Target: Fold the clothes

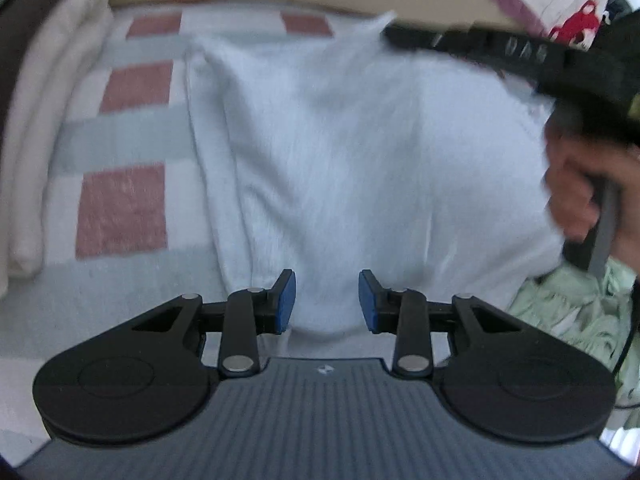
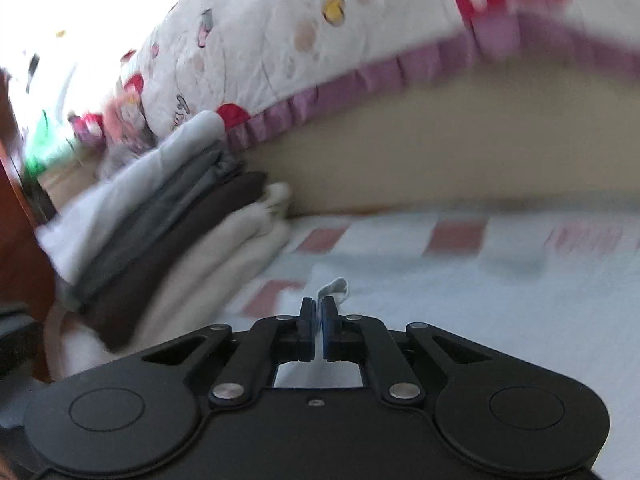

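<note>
Pale blue-white cloth garment (image 1: 340, 152) spread over checked pink, grey and white bedcover (image 1: 120, 208). Left gripper (image 1: 327, 300) above near hem, blue pads wide apart, gripping nothing. Right gripper (image 2: 319, 322) nearly closed, pinching thin corner of same pale cloth (image 2: 334, 288). Stack of folded white, grey and brown clothes (image 2: 160, 232) at left, beside beige bed base (image 2: 440, 152).

Your right gripper (image 2: 319, 322) is pinching a white cloth corner (image 2: 334, 286), with the folded clothes stack (image 2: 160, 232) at the checkered blanket's (image 2: 460, 280) left edge.
</note>
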A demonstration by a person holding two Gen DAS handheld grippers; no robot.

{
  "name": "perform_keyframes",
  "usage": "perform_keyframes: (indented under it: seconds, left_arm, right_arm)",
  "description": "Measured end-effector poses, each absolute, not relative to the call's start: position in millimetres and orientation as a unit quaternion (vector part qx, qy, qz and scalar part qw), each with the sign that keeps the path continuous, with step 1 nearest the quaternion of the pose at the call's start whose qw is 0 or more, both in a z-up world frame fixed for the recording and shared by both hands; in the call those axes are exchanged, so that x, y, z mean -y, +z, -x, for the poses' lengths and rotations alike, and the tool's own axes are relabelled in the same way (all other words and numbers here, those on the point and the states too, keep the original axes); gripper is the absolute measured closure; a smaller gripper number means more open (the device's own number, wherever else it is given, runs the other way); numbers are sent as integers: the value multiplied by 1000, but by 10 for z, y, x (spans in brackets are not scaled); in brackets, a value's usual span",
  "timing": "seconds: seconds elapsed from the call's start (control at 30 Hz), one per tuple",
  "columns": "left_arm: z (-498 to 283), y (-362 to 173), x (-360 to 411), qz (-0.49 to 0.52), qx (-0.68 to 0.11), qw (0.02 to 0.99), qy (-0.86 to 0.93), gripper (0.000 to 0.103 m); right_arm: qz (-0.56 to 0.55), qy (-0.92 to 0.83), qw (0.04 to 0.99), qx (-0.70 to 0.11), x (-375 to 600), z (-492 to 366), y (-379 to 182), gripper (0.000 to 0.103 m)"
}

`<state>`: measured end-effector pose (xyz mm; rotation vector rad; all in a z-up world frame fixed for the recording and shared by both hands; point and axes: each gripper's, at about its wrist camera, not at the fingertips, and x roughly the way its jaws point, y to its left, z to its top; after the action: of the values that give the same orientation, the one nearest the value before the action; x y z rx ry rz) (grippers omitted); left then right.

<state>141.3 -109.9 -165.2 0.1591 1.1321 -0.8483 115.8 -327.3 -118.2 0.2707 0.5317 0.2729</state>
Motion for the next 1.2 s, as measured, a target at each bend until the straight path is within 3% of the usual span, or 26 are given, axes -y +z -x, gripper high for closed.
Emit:
perform_keyframes:
  seconds: [0.1, 0.2, 0.33, 0.37, 0.4, 0.43, 0.5, 0.6, 0.67, 0.73, 0.77, 0.83, 1.2]
  left_arm:
    - [-1397, -1670, 1134, -80, -526, 751, -392, 65]
    - [-1376, -1675, 1155, -87, -525, 749, -395, 61]
    - [-1416, -1621, 1095, -56, -517, 755, -400, 60]
    - [-1452, -1586, 1062, -37, -510, 759, -403, 60]
    - [-1488, -1551, 1028, -19, -503, 763, -405, 60]
    - [-1535, -1516, 1014, -2, -495, 769, -405, 60]
    - [-1657, -1455, 1064, 13, -476, 785, -397, 60]
    - [-1839, -1431, 1319, -11, -450, 799, -398, 63]
    - [-1981, -1491, 1483, -32, -446, 802, -396, 73]
    - [-2128, -1606, 1594, -43, -461, 797, -388, 89]
    - [-2181, -1667, 1631, -53, -469, 798, -375, 97]
    - [-2188, -1729, 1637, -74, -462, 809, -356, 98]
    - [-2185, -1765, 1652, -99, -414, 844, -328, 96]
  right_arm:
    - [-87, 92, 943, -307, 3373, -1313, -1326, 97]
    - [-98, 64, 917, -382, 3550, -1460, -1641, 92]
    - [-145, 35, 901, -408, 3756, -1246, -1766, 91]
    - [-167, 38, 894, -415, 3784, -1171, -1751, 81]
    - [-189, 42, 886, -422, 3810, -1094, -1736, 62]
    - [-223, 61, 875, -426, 3810, -975, -1724, 56]
    - [-276, 109, 851, -433, 3758, -765, -1719, 54]
    - [-257, 159, 833, -464, 3423, -665, -1766, 54]
    - [-207, 186, 844, -458, 3189, -622, -1798, 53]
    - [-147, 186, 863, -446, 3045, -602, -1771, 76]
    - [-136, 179, 863, -452, 3030, -623, -1745, 81]
    - [-148, 177, 862, -451, 3086, -593, -1651, 92]
    - [-167, 135, 845, -489, 3194, -446, -1694, 92]
